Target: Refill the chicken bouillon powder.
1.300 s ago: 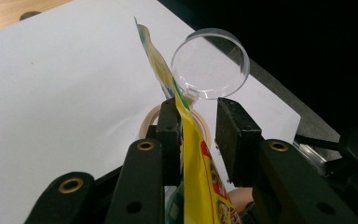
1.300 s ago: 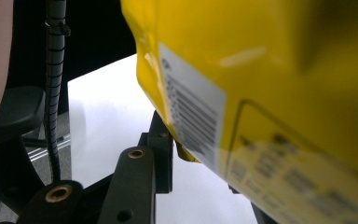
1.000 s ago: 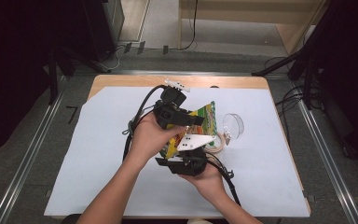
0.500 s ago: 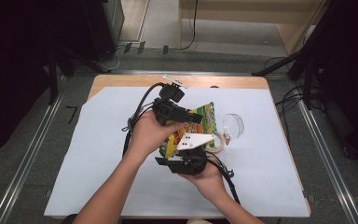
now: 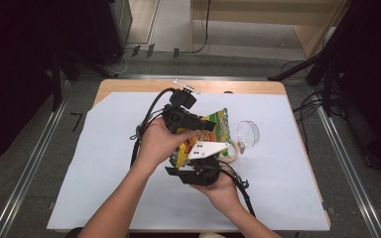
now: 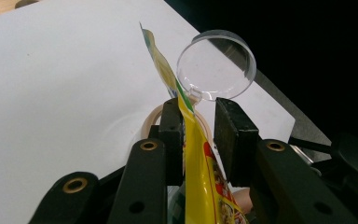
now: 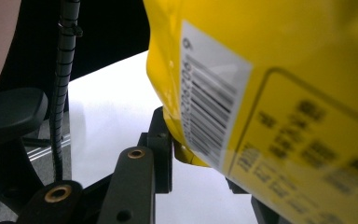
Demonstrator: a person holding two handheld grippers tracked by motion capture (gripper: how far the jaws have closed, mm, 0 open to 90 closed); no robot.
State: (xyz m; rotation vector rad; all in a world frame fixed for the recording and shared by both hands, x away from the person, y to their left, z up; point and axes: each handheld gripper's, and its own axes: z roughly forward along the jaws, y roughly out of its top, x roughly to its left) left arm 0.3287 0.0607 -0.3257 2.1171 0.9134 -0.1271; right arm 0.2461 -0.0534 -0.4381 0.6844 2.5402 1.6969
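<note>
Over a table (image 5: 104, 94) spread with a white sheet (image 5: 94, 168), a person holds a yellow snack bag (image 5: 217, 125) aloft between two hand-held grippers, with a clear round dish (image 5: 248, 133) and a pale ring of tape (image 5: 230, 151) lying on the sheet just beside the work. Seen from the high view, the left gripper (image 5: 198, 124) reaches the bag from above and the right gripper (image 5: 198, 154) from below, near the person, so the packet hangs clear of the sheet between them. The step in hand looks like taking hold of the sealed bag at two places, probably to pull it open; the next move would call for the left jaws to close firmly on the edge while the other grip holds steady, then a controlled pull apart. The left gripper view adds what the overhead camera cannot: the bag's thin edge (image 6: 186, 140) stands between the left gripper's (image 6: 199, 119) jaws, lying against one jaw with a gap to the other, so the jaws stand apart and not yet clamped, with the dish (image 6: 216, 65) and tape ring (image 6: 151, 121) beyond them. The right gripper view shows the barcode panel (image 7: 214, 102) close up and the right gripper (image 7: 198, 154) pinching the bag's lower corner (image 7: 186, 156), one jaw largely hidden behind the packet.
</note>
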